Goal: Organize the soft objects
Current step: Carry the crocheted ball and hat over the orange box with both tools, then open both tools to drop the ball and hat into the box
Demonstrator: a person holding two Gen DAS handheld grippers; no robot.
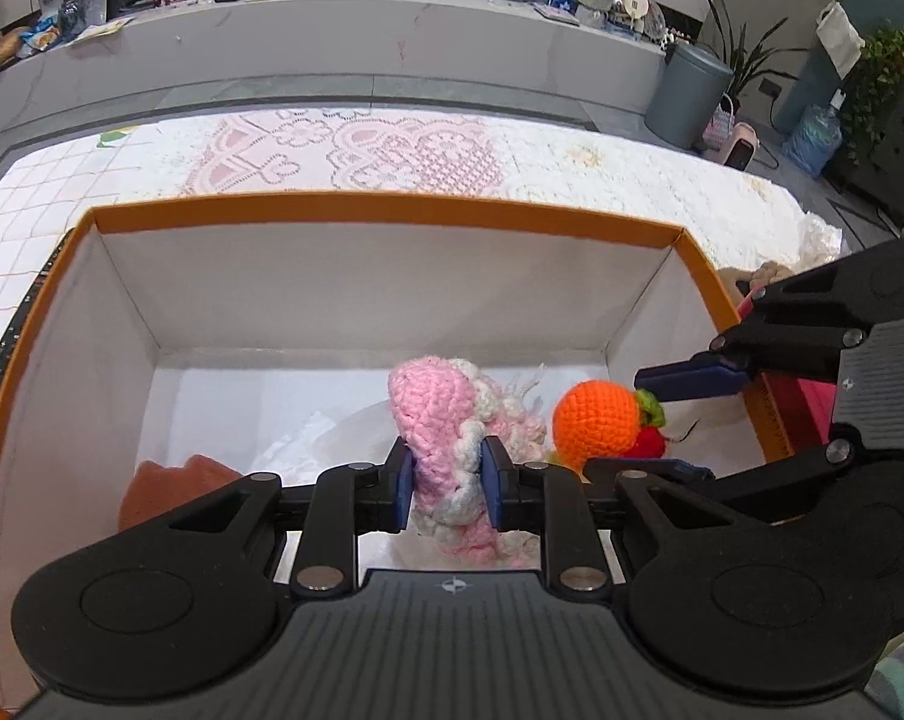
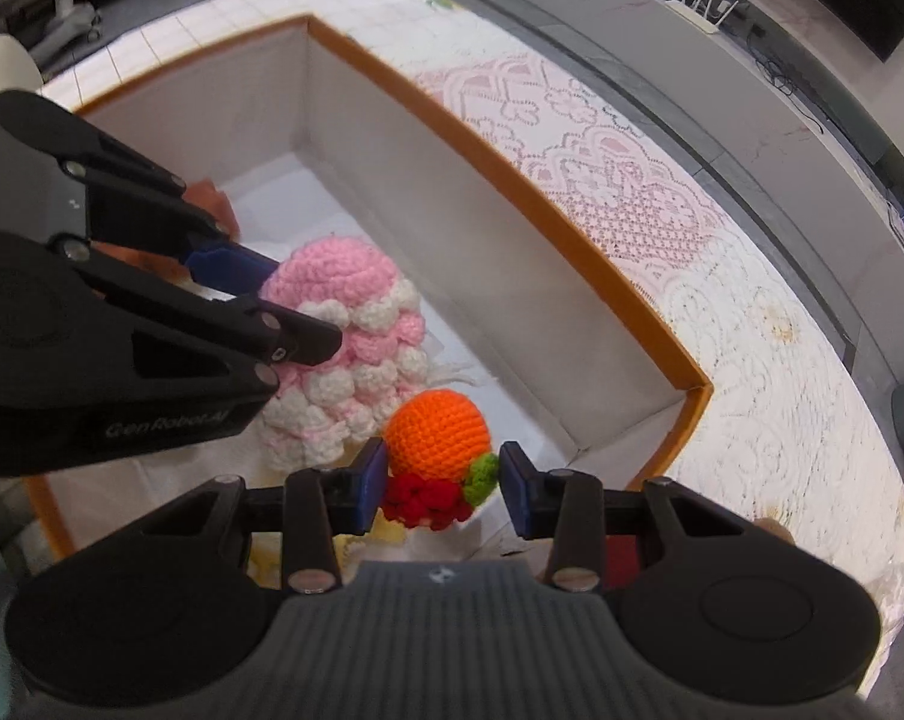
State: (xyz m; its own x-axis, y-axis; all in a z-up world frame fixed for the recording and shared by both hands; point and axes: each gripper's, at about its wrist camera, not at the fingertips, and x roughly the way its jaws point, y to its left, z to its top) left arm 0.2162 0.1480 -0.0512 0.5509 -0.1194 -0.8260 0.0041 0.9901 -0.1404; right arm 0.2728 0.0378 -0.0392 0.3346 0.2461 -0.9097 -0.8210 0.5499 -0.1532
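A lace-covered table [image 1: 602,174] carries the orange-rimmed box [image 1: 392,213]. Inside it my left claw [image 1: 446,483] pinches the pink-and-white crochet toy [image 1: 440,414] just left of the orange crochet toy [image 2: 437,435], clamped in my right claw [image 2: 443,486]. Both toys' long axes point away from the claws, domes toward the far wall, held low for release.

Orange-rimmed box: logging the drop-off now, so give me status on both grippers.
Left gripper shut on pink crochet toy, inside the box. Right gripper shut on orange crochet toy, also inside. Nothing blocking.
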